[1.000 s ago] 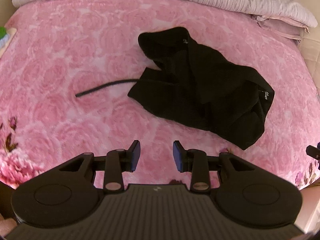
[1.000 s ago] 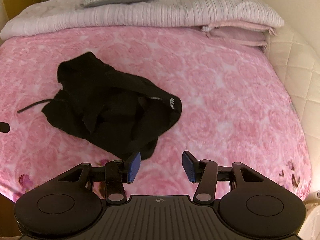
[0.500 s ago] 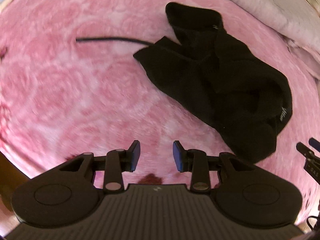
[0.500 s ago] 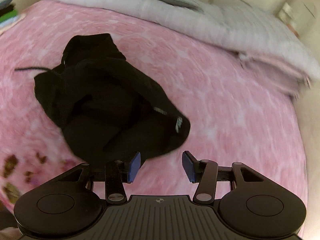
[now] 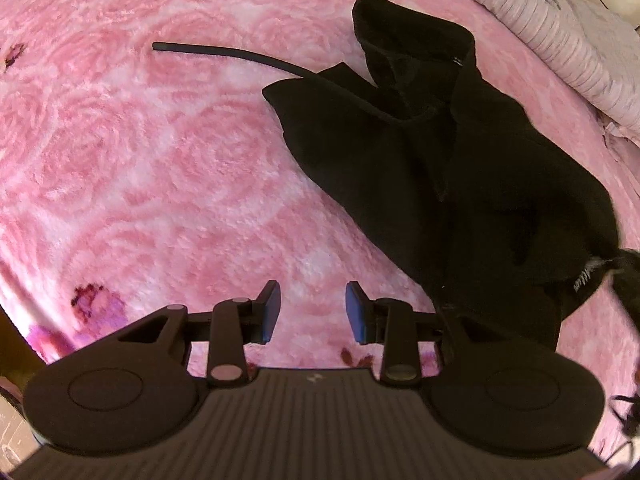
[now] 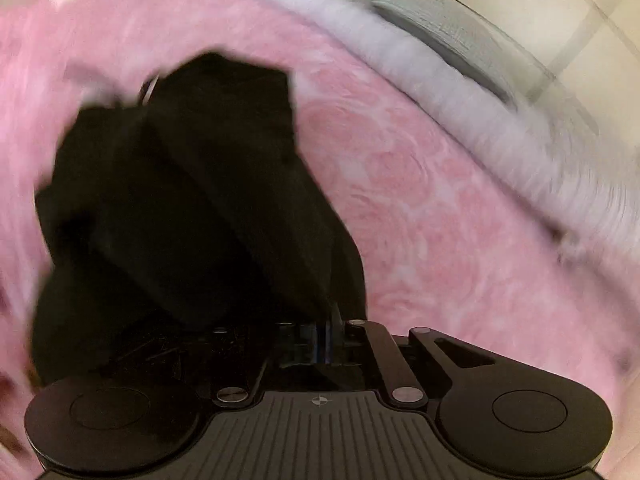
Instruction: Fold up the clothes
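A crumpled black garment (image 5: 460, 168) lies on the pink rose-patterned blanket (image 5: 160, 160), its drawstring (image 5: 224, 53) trailing out to the left. My left gripper (image 5: 312, 312) hovers low over bare blanket just left of the garment's near edge, open with nothing between its blue pads. In the right wrist view the garment (image 6: 192, 208) fills the left half, and my right gripper (image 6: 326, 340) is shut on its near edge, the pads pressed together with black cloth between them. A dark blur at the garment's labelled corner (image 5: 584, 284) hides the grip in the left wrist view.
A folded pale ribbed quilt (image 5: 560, 40) runs along the bed's far side, with a grey pillow (image 6: 460, 32) on top. Purple flower prints mark the blanket's near edge (image 5: 88, 300). A cream wall rises beyond the quilt.
The right gripper dropped onto the garment's near edge and shut on it. The left gripper sank closer to the blanket and rolled; its jaws kept the same gap.
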`<control>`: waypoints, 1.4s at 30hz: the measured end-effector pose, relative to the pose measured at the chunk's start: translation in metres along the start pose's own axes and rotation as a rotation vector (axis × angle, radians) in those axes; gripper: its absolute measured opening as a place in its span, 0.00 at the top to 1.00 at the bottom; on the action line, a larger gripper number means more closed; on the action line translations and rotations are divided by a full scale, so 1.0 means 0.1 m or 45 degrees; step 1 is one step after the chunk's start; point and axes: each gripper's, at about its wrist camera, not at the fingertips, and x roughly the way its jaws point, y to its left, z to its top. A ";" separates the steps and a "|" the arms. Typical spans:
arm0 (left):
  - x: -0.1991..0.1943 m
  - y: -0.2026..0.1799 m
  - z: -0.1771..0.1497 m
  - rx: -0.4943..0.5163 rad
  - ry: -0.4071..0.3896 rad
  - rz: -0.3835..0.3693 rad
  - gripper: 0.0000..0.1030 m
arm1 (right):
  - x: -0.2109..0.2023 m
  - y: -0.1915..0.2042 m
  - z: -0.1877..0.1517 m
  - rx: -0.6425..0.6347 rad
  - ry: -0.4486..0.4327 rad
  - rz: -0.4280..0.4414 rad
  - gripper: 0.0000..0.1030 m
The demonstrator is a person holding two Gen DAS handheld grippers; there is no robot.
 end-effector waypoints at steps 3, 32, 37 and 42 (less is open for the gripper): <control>0.02 -0.09 0.03 0.025 -0.009 -0.011 0.71 | -0.36 -0.67 -0.11 0.480 -0.075 -0.013 0.99; 0.88 -0.25 0.31 -0.458 -0.051 -0.443 0.99 | -0.61 -1.27 -2.13 0.930 0.597 -0.496 0.65; 0.42 -0.71 1.14 -0.179 -0.300 -0.543 0.98 | -0.96 -1.42 -1.98 1.207 0.444 -0.460 0.88; -0.06 -1.25 1.70 0.146 -0.497 -0.490 0.85 | -1.36 -1.68 -2.06 1.625 0.223 -0.413 0.86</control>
